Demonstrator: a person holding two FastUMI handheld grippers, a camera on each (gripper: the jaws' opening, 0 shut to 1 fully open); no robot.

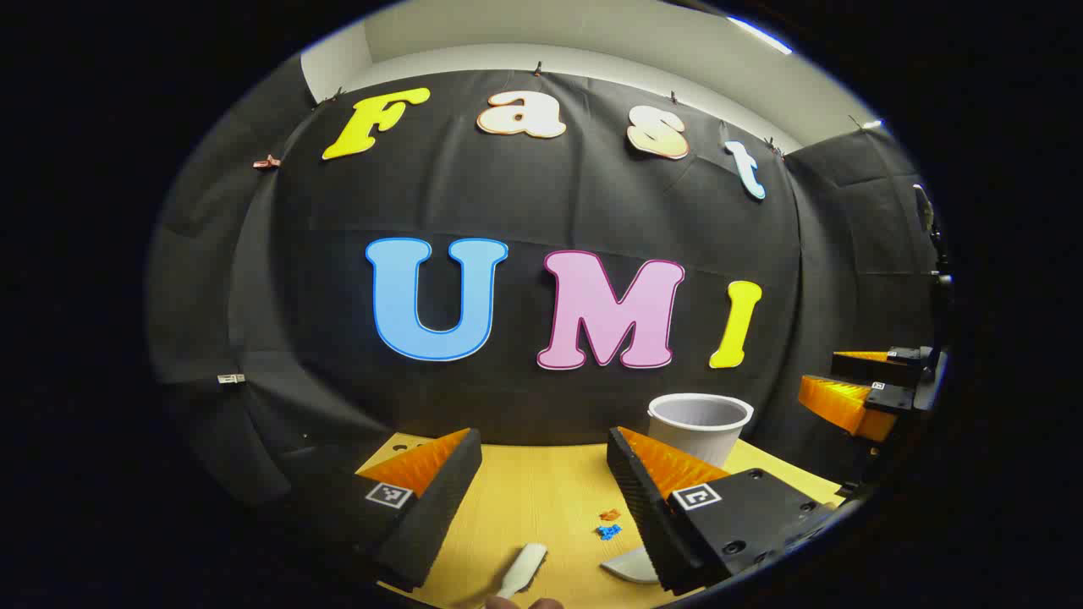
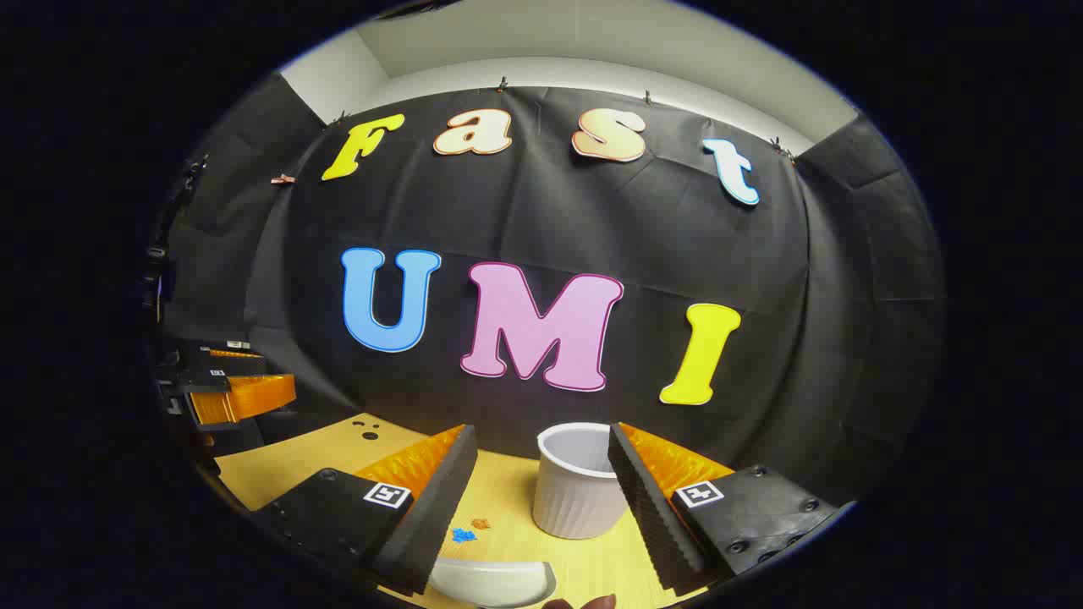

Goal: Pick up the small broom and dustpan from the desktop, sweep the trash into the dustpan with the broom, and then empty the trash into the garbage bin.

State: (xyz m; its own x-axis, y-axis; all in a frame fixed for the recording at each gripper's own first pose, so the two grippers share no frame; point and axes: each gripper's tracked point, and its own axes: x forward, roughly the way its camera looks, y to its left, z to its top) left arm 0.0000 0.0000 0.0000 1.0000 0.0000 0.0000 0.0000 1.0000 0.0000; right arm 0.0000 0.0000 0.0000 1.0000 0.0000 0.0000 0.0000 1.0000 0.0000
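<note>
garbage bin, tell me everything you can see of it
The garbage bin is a small white round tub, plastic by the look of it, with fine vertical ribs down its wall and a rolled rim. It stands upright and open-topped on the wooden desktop, near the black cloth wall; what shows of its inside looks empty. Nothing touches it. The blue and orange trash bits lie apart from it on the desktop, and the white dustpan lies nearer the camera. In the right gripper view, the right gripper's finger overlaps its side.

text: none readable | tongs (image 1: 541,474): coded square tags only
</note>
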